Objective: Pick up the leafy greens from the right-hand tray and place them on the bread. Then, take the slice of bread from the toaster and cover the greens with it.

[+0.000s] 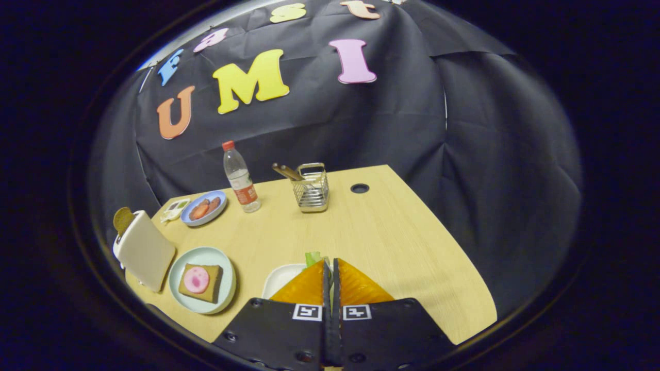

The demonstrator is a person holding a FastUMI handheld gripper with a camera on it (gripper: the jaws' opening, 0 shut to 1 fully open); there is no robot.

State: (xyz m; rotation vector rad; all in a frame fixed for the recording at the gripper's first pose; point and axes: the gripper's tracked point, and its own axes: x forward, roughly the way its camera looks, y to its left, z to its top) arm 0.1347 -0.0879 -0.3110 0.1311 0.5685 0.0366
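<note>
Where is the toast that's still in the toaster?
In the gripper view, the toast pokes out of the white toaster, at the table's far left, beside the plate of bread and left of the gripper, whose fingers are nearly closed.

We see a light wooden table (392, 232) with a round cable hole (359, 188) near its far edge, and creased black cloth (464, 129) walling the dim booth behind.

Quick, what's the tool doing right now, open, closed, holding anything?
Tool: closed, its orange fingers nearly touching over the white tray, with a bit of the leafy greens showing at the tips, apparently pinched between them.
</note>
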